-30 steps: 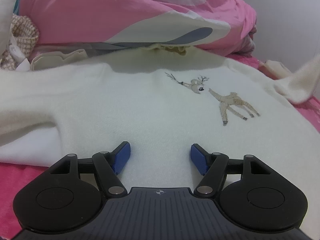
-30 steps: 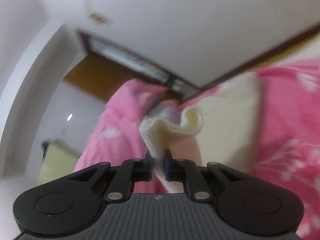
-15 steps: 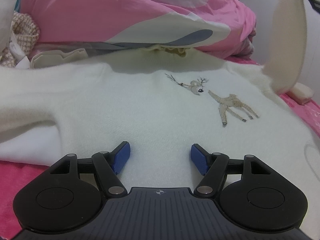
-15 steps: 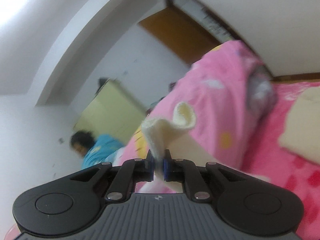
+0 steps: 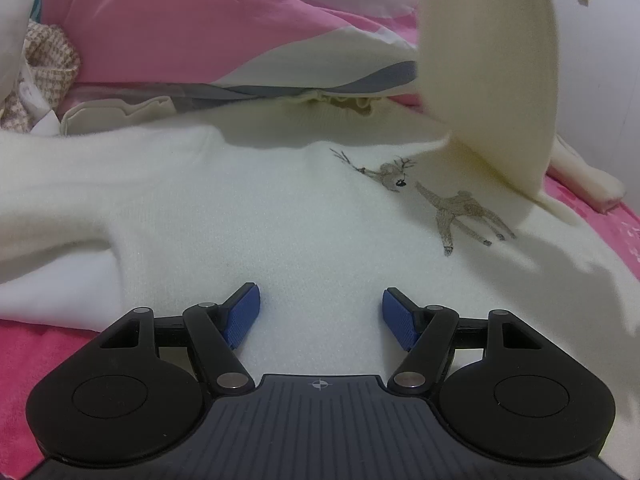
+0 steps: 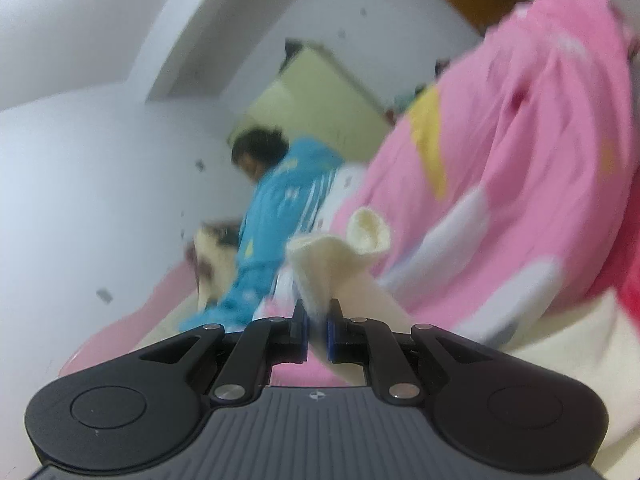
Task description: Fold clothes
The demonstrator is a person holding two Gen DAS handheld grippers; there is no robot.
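Left wrist view: the cream sweater (image 5: pixel 248 208) lies flat ahead of the left tongs (image 5: pixel 320 314), whose jaws stand wide and empty. Its right sleeve (image 5: pixel 488 68) hangs lifted, pinched at the cuff by the right tongs (image 6: pixel 316 330). The other sleeve (left of the tongs) lies spread, so most folding looks left.

Pink bed (image 5: pixel 44 356) under a spread cream sweater (image 5: pixel 260 216), heaped pink quilt (image 5: pixel 192 28) behind it
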